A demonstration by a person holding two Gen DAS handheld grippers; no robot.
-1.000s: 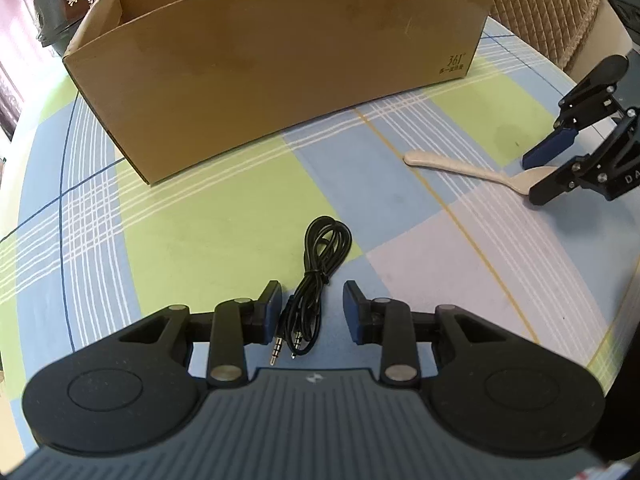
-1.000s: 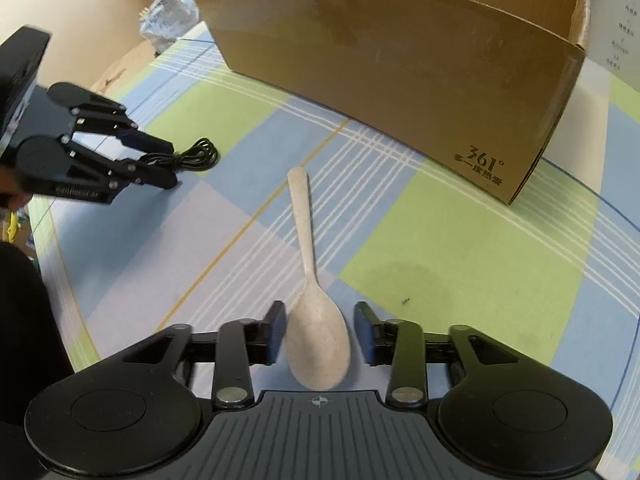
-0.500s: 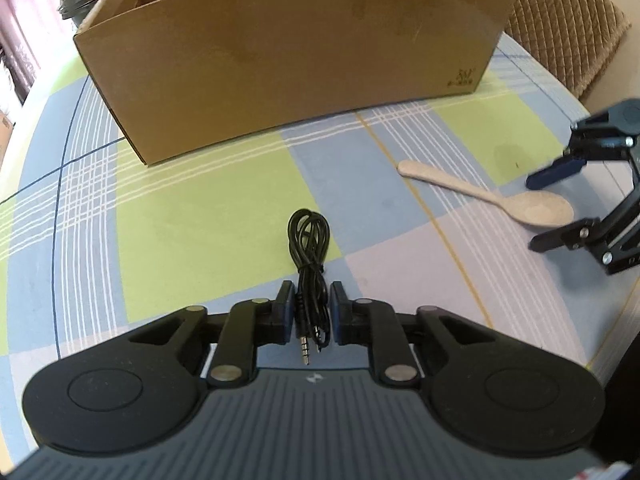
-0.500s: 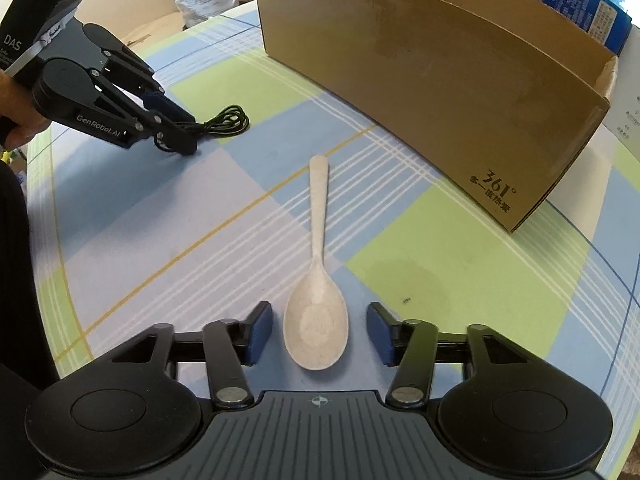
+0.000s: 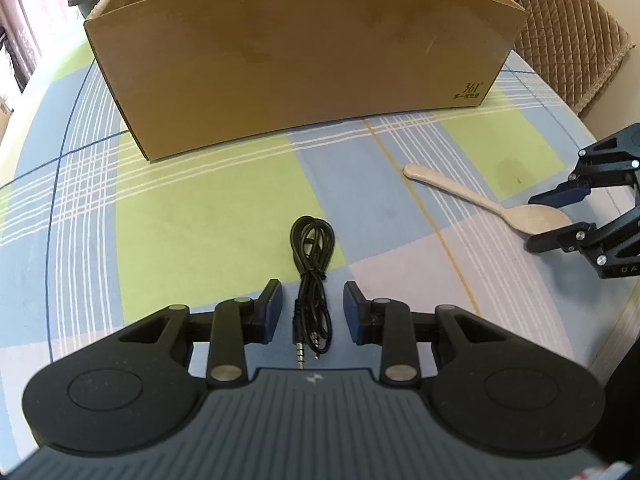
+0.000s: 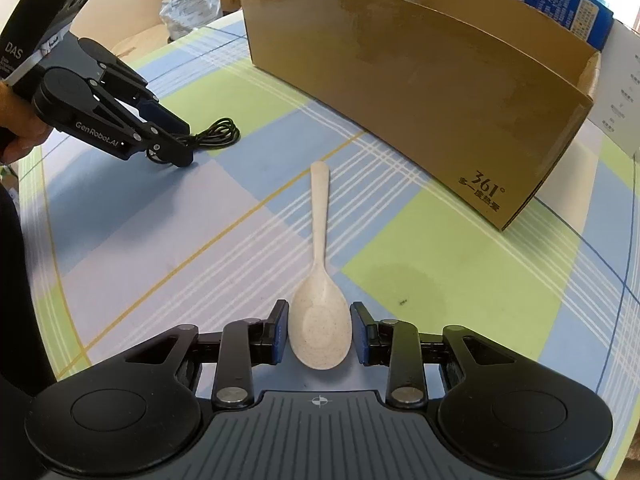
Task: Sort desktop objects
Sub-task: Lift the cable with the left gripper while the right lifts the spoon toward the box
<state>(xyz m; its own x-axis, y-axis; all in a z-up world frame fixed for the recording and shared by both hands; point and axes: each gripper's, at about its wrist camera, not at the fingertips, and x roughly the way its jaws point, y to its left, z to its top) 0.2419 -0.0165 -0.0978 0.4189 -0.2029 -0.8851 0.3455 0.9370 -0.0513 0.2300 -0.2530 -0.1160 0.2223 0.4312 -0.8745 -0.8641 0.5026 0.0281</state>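
Closing right gripper [image 6: 319, 332]: jaws pinch the speckled oval spoon [image 6: 320, 320] bowl; left gripper [image 5: 313, 312] jaws, reopening, flank the coiled black cable [image 5: 312, 280] untouched, cardboard box [image 5: 304, 60] at twelve o'clock.

Bare tablecloth [image 5: 200, 240] between both tools — cardboard box [image 5: 304, 60] walling the far side

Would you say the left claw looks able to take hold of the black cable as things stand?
Probably yes: the black cable lies between the open pads of the left claw, and nothing blocks it; the spoon lies well aside.
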